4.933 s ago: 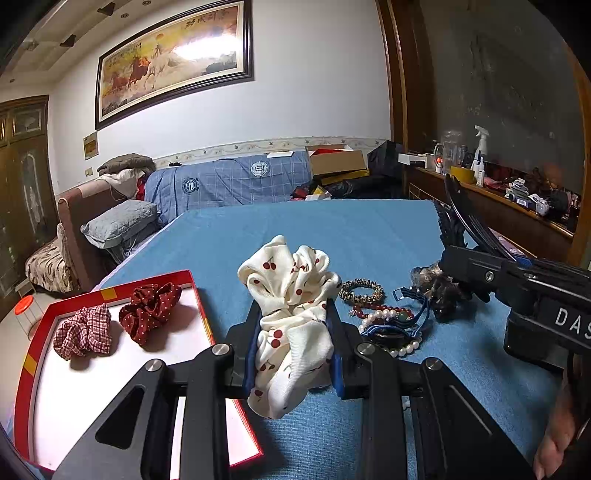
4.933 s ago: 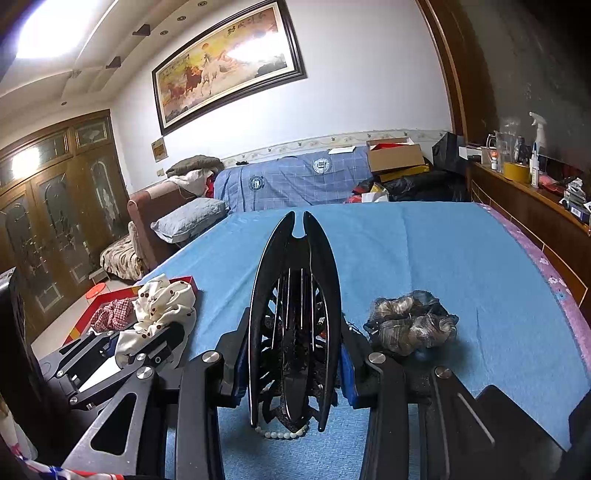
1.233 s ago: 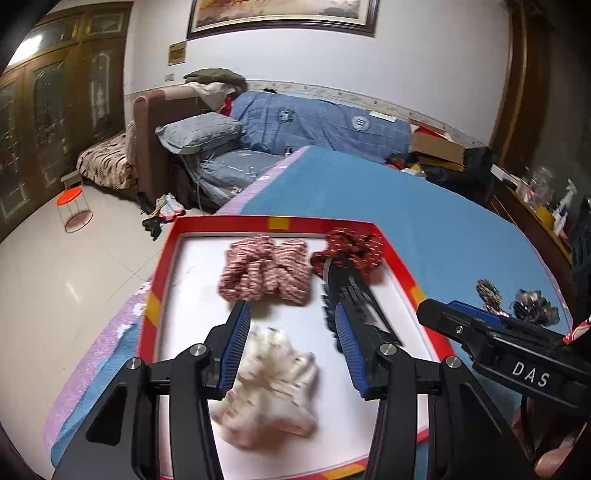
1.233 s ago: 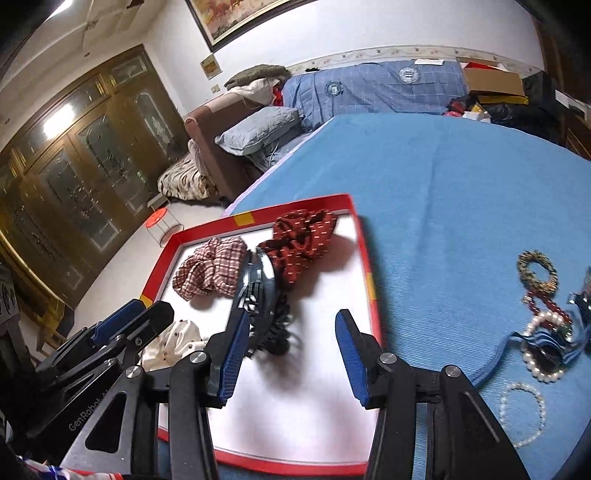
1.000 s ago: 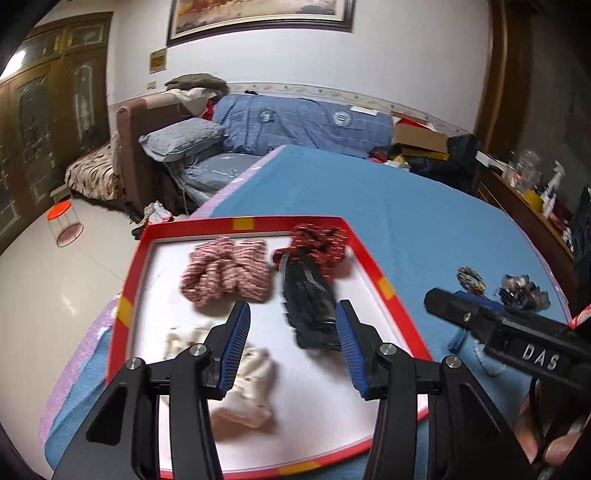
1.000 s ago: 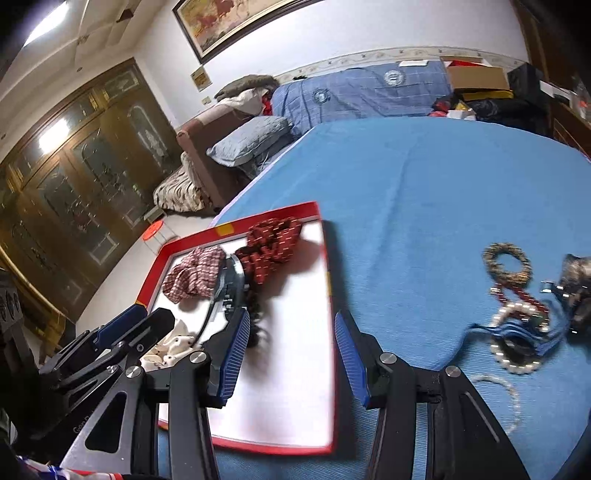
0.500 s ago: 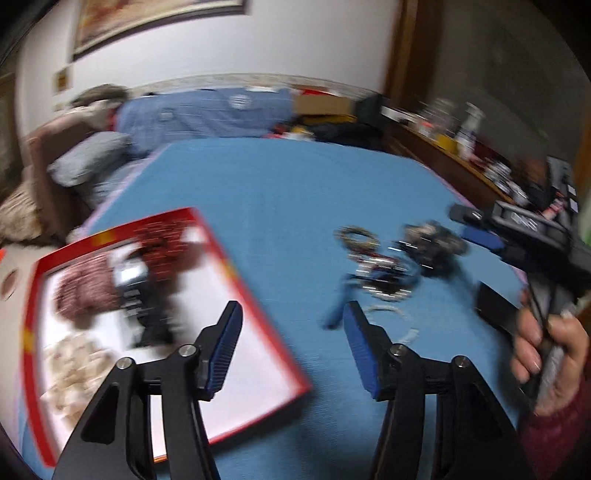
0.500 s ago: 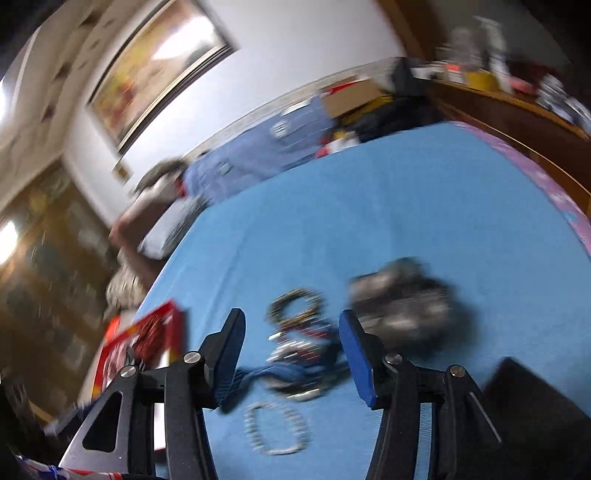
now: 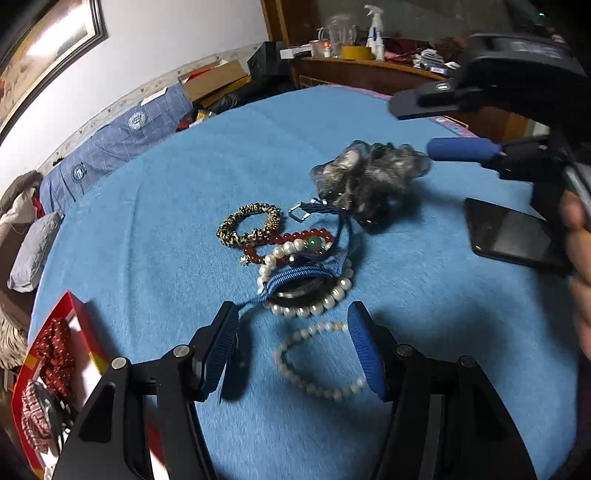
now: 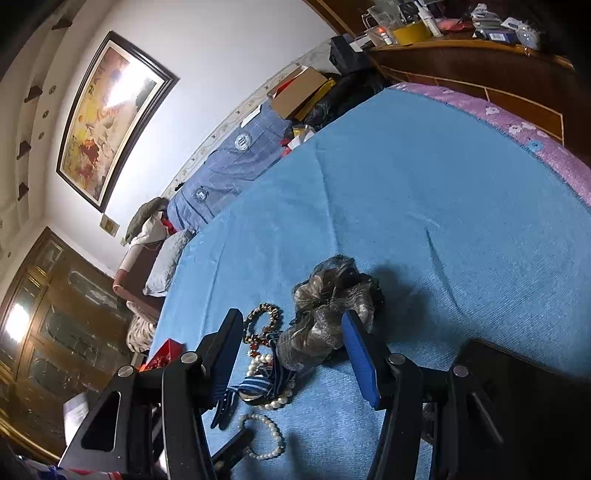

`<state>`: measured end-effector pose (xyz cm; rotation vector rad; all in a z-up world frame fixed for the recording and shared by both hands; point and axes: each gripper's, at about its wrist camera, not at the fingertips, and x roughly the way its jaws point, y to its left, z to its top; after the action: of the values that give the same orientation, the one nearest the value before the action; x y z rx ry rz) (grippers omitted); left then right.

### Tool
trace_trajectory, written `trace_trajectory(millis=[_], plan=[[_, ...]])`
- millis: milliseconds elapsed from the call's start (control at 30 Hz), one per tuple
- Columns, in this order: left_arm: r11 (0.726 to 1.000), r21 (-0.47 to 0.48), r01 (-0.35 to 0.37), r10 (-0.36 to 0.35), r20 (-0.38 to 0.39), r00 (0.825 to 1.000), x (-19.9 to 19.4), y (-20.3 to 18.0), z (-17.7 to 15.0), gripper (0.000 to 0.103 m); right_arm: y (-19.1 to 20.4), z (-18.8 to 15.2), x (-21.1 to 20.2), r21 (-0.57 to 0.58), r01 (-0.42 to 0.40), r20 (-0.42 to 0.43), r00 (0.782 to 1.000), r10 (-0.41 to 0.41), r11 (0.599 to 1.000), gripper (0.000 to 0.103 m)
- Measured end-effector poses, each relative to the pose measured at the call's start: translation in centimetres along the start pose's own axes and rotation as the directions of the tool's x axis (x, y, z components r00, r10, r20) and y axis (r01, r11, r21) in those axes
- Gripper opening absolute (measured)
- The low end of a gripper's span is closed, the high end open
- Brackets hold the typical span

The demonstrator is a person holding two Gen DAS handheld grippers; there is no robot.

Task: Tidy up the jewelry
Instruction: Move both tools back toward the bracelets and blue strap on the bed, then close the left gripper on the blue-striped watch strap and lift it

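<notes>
Left wrist view: the left gripper (image 9: 293, 345) is held low with jaws spread and empty; a loose pearl loop (image 9: 317, 360) lies between them on the blue bed (image 9: 147, 236). Just beyond, a beaded pile (image 9: 295, 266) is seen.

Right wrist view: the right gripper (image 10: 291, 354) is tilted, jaws parted; a gauzy grey scrunchie (image 10: 332, 306) sits between their tips, ungrasped.

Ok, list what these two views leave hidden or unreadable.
- Red tray: left wrist view, cut by the frame edge and the left gripper; its contents are blurred.
- Dark round item under the blue ribbon: covered, unidentifiable.
- Phone: partly behind the right gripper.
- Shelf bottles: too small.
</notes>
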<state>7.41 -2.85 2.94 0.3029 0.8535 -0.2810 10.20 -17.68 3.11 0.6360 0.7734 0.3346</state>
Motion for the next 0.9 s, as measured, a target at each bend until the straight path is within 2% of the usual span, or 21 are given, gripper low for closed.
trace_trajectory(millis=[167,233,300,467,567,600,633,700,767,800,833,900], plan=[[1.0,0.014,-0.005,0.005,-0.015,1.0,1.5,0.0,0.7,0.059,-0.7,-0.2,-0.1,0.013,-0.014,-0.004,1.0,0.015,1.0,0.06],[1.0,0.015,0.007,-0.007,-0.012,1.0,1.7,0.0,1.0,0.046,-0.8,-0.2,-0.2,0.016,-0.013,-0.001,1.0,0.013,1.0,0.06],[0.999,0.011,0.03,-0.029,-0.021,0.999,2.2,0.1,1.4,0.041,-0.7,-0.3,-0.1,0.021,-0.018,-0.005,1.0,0.018,1.0,0.06],[1.0,0.005,0.027,-0.027,-0.016,1.0,2.7,-0.1,1.7,0.041,-1.2,-0.1,0.0,0.029,-0.015,-0.001,1.0,0.015,0.999,0.06],[1.0,-0.015,0.02,-0.02,-0.016,1.0,3.0,0.3,2.1,0.047,-1.3,-0.1,0.0,0.031,-0.015,-0.001,1.0,0.015,0.999,0.06],[1.0,-0.018,0.014,-0.014,-0.017,1.0,3.1,0.3,2.2,0.059,-1.2,-0.1,0.1,0.029,-0.013,-0.004,1.0,0.013,1.0,0.06],[1.0,-0.017,0.023,-0.024,-0.024,0.999,3.3,0.3,2.2,0.062,-1.1,-0.2,0.1,0.028,-0.012,-0.004,1.0,0.012,1.0,0.06],[0.999,-0.006,0.04,-0.041,-0.06,0.997,4.2,-0.1,2.1,0.062,-1.1,-0.2,0.1,0.03,-0.013,-0.005,1.0,0.013,0.999,0.06],[0.999,-0.024,0.048,-0.049,-0.029,0.998,4.2,0.0,1.9,0.059,-1.2,-0.2,0.1,0.03,-0.011,-0.004,1.0,0.012,0.999,0.06],[0.997,-0.042,0.059,-0.06,-0.029,0.998,4.1,0.1,1.8,0.054,-1.2,-0.3,0.0,0.031,-0.012,-0.004,1.0,0.012,0.999,0.06],[0.997,-0.055,0.059,-0.061,-0.026,0.998,4.0,0.3,1.6,0.044,-1.2,-0.2,0.0,0.031,-0.013,-0.004,1.0,0.013,0.999,0.06],[0.997,-0.066,0.046,-0.047,-0.023,0.999,3.6,0.1,1.1,0.043,-1.2,-0.3,-0.1,0.031,-0.012,-0.001,1.0,0.012,0.999,0.06]])
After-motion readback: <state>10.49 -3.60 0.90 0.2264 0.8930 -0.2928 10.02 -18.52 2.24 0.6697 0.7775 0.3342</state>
